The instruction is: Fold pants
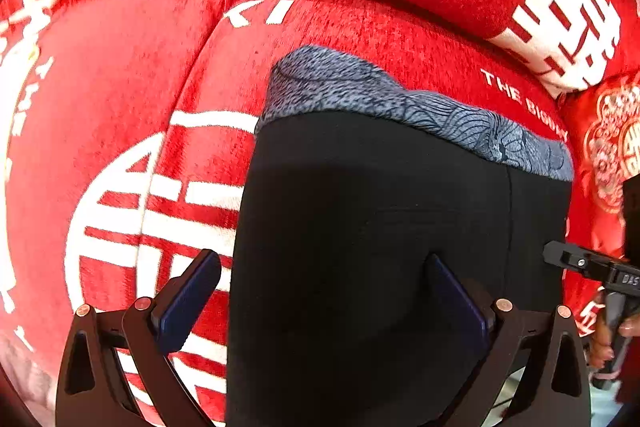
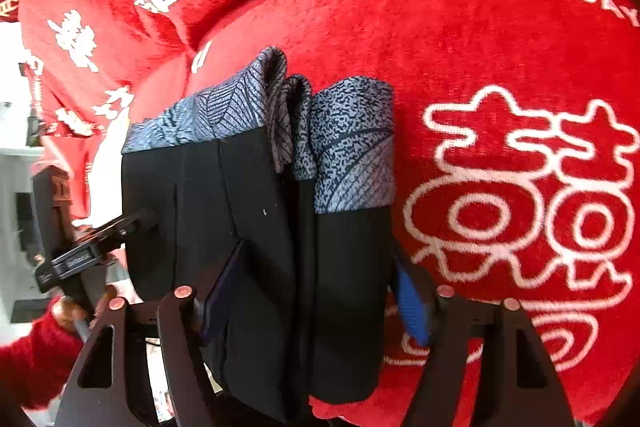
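Two tongs frame the folded black pants, one pair in each wrist view. Nearest the left wrist camera, the left tongs (image 1: 324, 291) stand spread wide, their blue-padded fingers (image 1: 188, 301) apart, one over the red cover and the other over the dark cloth, and they close on nothing. Between and beyond them lie the black pants (image 1: 380, 227), a flat folded slab that fills the lower middle of the view, with a grey-blue leaf-patterned waistband (image 1: 400, 107) along its far edge. At the right edge of that view the right tongs (image 1: 576, 261) reach in at the side of the pants, with a hand (image 1: 604, 343) below them. In the right wrist view, the right tongs (image 2: 320, 299) are likewise spread, one finger (image 2: 224, 291) lying against the top of the dark cloth and the bright blue pad (image 2: 412, 307) just past the pants' right edge; whether they pinch any fabric I cannot tell. The pants (image 2: 248, 227) here show several stacked layers, the patterned waistband (image 2: 348, 143) bunched and folded at the far end. At the left the left tongs (image 2: 96, 247) touch the pants' edge, held by a hand (image 2: 68, 311) in a red sleeve. Everything rests on a plush red sofa cover (image 2: 500, 39) with white characters and the words "THE BIGDAY", farthest off.
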`<state>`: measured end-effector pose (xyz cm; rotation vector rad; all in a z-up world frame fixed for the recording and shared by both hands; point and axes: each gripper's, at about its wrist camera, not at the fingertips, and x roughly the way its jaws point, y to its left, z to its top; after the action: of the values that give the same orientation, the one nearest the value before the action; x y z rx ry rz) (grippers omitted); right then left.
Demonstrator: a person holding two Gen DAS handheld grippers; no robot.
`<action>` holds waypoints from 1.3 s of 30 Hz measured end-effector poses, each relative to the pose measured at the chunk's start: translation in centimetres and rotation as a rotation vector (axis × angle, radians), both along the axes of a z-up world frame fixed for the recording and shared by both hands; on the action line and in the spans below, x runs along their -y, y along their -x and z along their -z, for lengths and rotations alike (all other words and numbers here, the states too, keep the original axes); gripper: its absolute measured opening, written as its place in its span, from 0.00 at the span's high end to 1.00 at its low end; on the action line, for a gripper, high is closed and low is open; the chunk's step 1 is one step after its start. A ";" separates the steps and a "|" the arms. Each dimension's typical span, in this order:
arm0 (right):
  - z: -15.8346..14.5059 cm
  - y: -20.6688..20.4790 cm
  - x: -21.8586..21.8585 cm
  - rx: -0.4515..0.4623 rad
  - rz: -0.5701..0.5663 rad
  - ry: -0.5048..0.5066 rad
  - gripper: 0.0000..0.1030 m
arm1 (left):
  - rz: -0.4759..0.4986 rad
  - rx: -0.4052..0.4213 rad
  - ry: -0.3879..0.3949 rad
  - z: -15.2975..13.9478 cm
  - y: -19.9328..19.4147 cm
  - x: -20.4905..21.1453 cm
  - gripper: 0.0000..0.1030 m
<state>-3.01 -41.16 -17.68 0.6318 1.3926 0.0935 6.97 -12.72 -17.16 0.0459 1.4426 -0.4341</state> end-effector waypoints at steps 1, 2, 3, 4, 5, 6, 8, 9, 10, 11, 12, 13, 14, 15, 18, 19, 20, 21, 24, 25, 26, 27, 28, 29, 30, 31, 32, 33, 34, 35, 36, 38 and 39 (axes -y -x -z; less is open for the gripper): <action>-0.3 0.1 -0.2 -0.009 0.003 0.027 0.27 | 0.008 0.008 -0.014 -0.2 0.1 0.2 0.00; -0.4 0.9 0.4 -0.019 0.004 0.051 0.25 | 0.021 0.019 -0.037 -0.6 0.3 0.4 0.00; -0.8 1.1 0.2 -0.031 0.007 0.076 0.23 | 0.026 0.024 -0.050 -0.7 0.4 0.5 0.00; -1.2 1.3 0.0 -0.039 0.013 0.096 0.23 | 0.029 0.028 -0.065 -1.0 0.5 0.5 0.00; -1.5 1.6 -0.1 -0.044 0.019 0.111 0.23 | 0.030 0.031 -0.080 -1.3 0.7 0.5 0.00; -1.9 1.9 -0.2 -0.054 0.025 0.135 0.23 | 0.029 0.031 -0.092 -1.6 0.9 0.4 0.00; -2.4 2.3 -0.5 -0.073 0.035 0.177 0.20 | 0.026 0.034 -0.121 -2.1 1.3 0.2 0.00; -2.9 2.8 -0.6 -0.079 0.039 0.200 0.20 | 0.027 0.037 -0.133 -2.4 1.5 0.1 0.00; -3.3 3.1 -0.7 -0.079 0.042 0.217 0.19 | 0.027 0.039 -0.140 -2.7 1.8 0.1 0.00; -3.7 3.5 -0.9 -0.081 0.046 0.233 0.17 | 0.025 0.044 -0.145 -3.1 2.1 0.0 0.00; -4.1 3.7 -1.0 -0.082 0.051 0.246 0.16 | 0.021 0.055 -0.146 -3.6 2.4 0.0 0.00; -4.4 4.0 -1.1 -0.081 0.057 0.258 0.13 | 0.021 0.062 -0.148 -3.9 2.6 -0.1 0.00; -4.9 4.4 -1.3 -0.079 0.063 0.278 0.08 | 0.026 0.070 -0.155 -4.4 3.0 0.0 0.00; -5.3 4.7 -1.4 -0.079 0.066 0.292 0.03 | 0.032 0.073 -0.165 -4.8 3.4 0.1 0.00; -6.7 5.1 -2.2 -0.067 0.073 0.332 0.00 | 0.055 0.076 -0.186 -6.0 4.4 0.5 0.00; -7.1 5.2 -2.5 -0.065 0.074 0.343 0.00 | 0.064 0.080 -0.196 -6.4 4.7 0.6 0.00; -7.6 5.3 -2.7 -0.064 0.075 0.352 0.00 | 0.074 0.086 -0.209 -6.8 5.0 0.7 0.00; -8.0 5.4 -2.9 -0.068 0.079 0.359 0.00 | 0.082 0.092 -0.218 -7.2 5.2 0.8 0.00; -9.0 5.5 -3.4 -0.082 0.100 0.352 0.00 | 0.097 0.092 -0.237 -8.4 6.0 0.9 0.00; -9.4 5.6 -3.5 -0.088 0.110 0.353 0.00 | 0.099 0.091 -0.240 -8.7 6.2 0.9 0.00; -9.6 5.3 -3.9 -0.091 0.115 0.352 0.00 | 0.102 0.094 -0.248 -9.2 6.5 0.9 0.00; -10.1 5.4 -4.2 -0.094 0.117 0.354 0.00 | 0.106 0.098 -0.253 -9.7 6.8 0.9 0.00; -10.6 5.5 -4.6 -0.092 0.117 0.360 0.00 | 0.111 0.102 -0.258 -10.2 7.1 0.9 0.00; -11.2 5.6 -5.1 -0.088 0.109 0.367 0.00 | 0.118 0.110 -0.267 -10.8 7.4 1.0 0.00; -11.5 5.6 -5.6 -0.084 0.102 0.370 0.00 | 0.119 0.114 -0.269 -11.2 7.7 0.9 0.00; -12.1 5.7 -6.2 -0.077 0.092 0.374 0.00 | 0.119 0.113 -0.268 -11.5 7.9 0.9 0.00; -12.5 5.8 -6.6 -0.072 0.086 0.378 0.00 | 0.117 0.109 -0.267 -11.8 8.2 0.9 0.00; -13.0 5.8 -7.1 -0.068 0.078 0.381 0.00 | 0.114 0.105 -0.265 -12.1 8.3 0.9 0.00; -13.3 5.8 -7.6 -0.066 0.071 0.382 0.00 | 0.111 0.101 -0.264 -12.3 8.5 0.8 0.00; -13.6 5.8 -8.0 -0.066 0.067 0.382 0.00 | 0.110 0.100 -0.265 -12.6 8.8 0.8 0.00; -13.9 5.8 -8.3 -0.067 0.063 0.383 0.00 | 0.108 0.102 -0.267 -12.8 8.9 0.8 0.00; -14.4 5.7 -8.8 -0.066 0.058 0.383 0.00 | 0.109 0.111 -0.269 -13.4 9.3 0.7 0.00; -14.8 5.7 -9.1 -0.062 0.056 0.387 0.00 | 0.109 0.114 -0.270 -13.7 9.5 0.6 0.00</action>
<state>-8.74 -32.08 -2.90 0.3517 1.4024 -0.2381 -2.55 -13.36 -3.44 0.3624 1.3822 -0.3179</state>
